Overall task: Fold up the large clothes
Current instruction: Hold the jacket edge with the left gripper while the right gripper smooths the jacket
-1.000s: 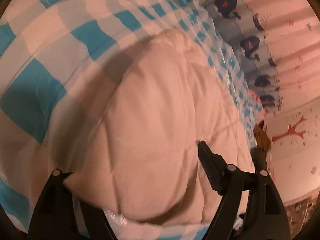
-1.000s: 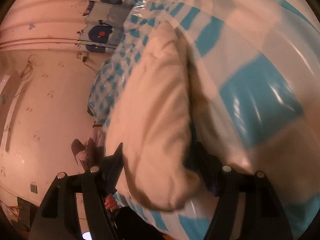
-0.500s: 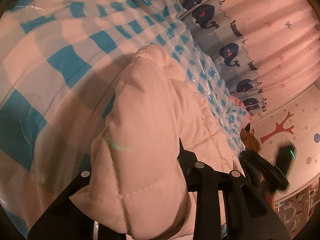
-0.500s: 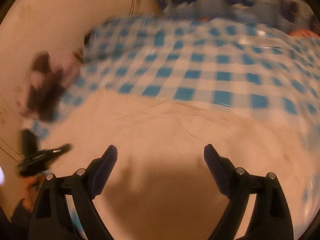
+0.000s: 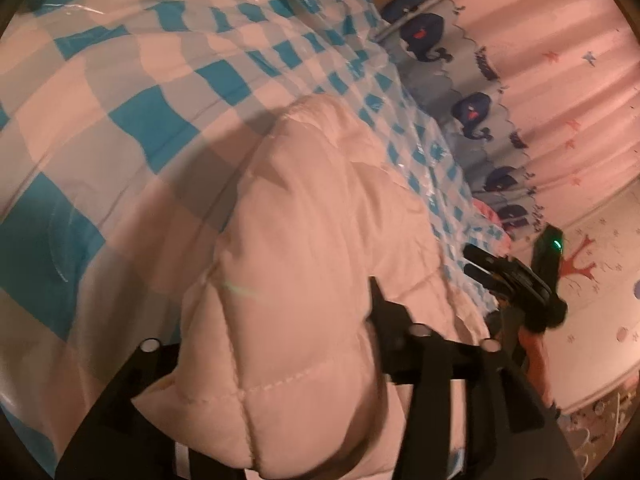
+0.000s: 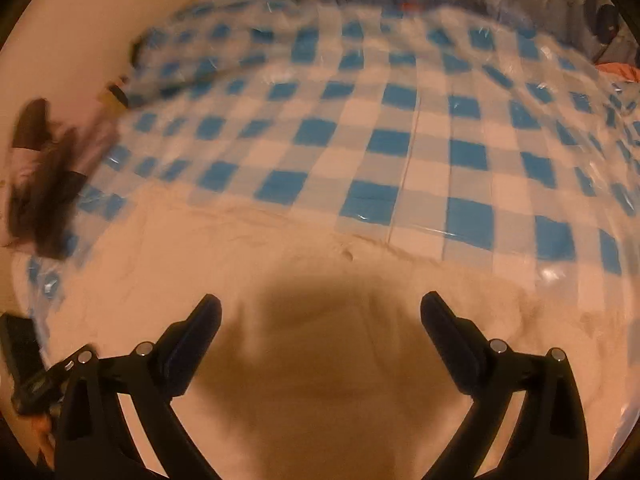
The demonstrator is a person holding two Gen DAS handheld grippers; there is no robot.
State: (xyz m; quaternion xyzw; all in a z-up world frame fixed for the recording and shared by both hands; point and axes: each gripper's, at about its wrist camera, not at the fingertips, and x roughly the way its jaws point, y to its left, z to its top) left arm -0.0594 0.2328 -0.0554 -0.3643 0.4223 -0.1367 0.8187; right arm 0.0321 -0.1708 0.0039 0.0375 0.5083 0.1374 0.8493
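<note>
Fold under way on bed: left tool holds garment, right tool free.

Blue-and-white checked glossy bed cover (image 6: 400, 128) spans both views, running to the whale-print curtain (image 5: 472, 112) along its far edge. Cream quilted padded garment (image 5: 304, 264) lies along the cover's near edge, one bunched end lifted. Left gripper (image 5: 276, 344) is clamped on that puffy end, fabric bulging between its fingers; likely gripped there to carry the end over as a fold. Right gripper (image 6: 320, 320) hovers with fingers spread wide, nothing between them, above the garment's flat stretch; seemingly free to pick a fresh hold. View there blurred.
</note>
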